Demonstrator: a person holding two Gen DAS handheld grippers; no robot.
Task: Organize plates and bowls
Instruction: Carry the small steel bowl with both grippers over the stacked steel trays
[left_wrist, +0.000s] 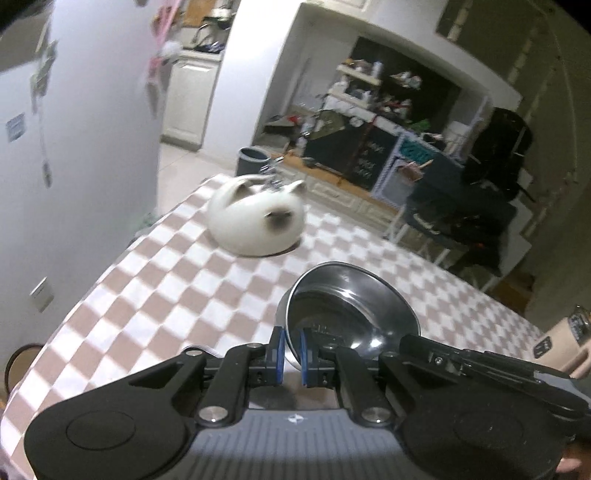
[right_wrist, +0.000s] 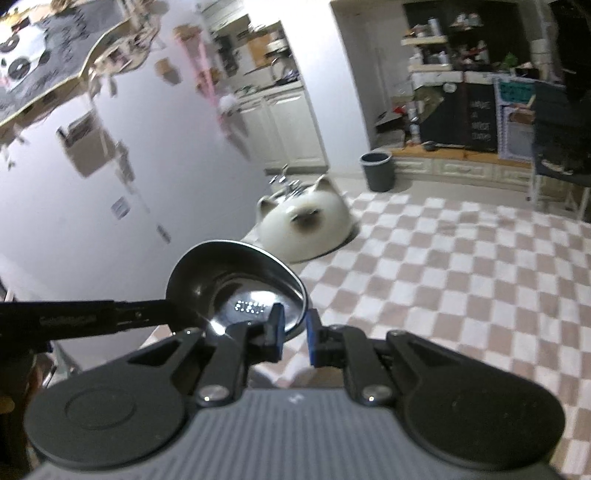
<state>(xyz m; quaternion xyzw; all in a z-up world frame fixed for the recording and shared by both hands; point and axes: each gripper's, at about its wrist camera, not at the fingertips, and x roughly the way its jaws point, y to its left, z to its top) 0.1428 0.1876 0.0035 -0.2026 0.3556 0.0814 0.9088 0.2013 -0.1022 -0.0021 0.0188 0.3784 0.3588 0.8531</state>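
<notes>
A steel bowl (left_wrist: 354, 306) (right_wrist: 236, 280) hangs tilted just above the checked tablecloth (left_wrist: 166, 288) (right_wrist: 461, 277), carried between both grippers. My left gripper (left_wrist: 291, 347) is shut on the bowl's left rim, with the rim pinched between its blue pads. My right gripper (right_wrist: 295, 328) is shut on the opposite rim. Each gripper's black body shows at the edge of the other's view, reaching to the bowl. Farther along the table stands a white cat-faced bowl (left_wrist: 255, 221) (right_wrist: 306, 225) with metal cutlery sticking up behind it.
A white fridge (left_wrist: 74, 147) (right_wrist: 92, 166) rises close to the table's left edge. On the floor beyond the table stands a grey bin (left_wrist: 253, 160) (right_wrist: 376, 170). A chair piled with dark clothes (left_wrist: 461, 218) stands to the right, with cluttered shelves behind it.
</notes>
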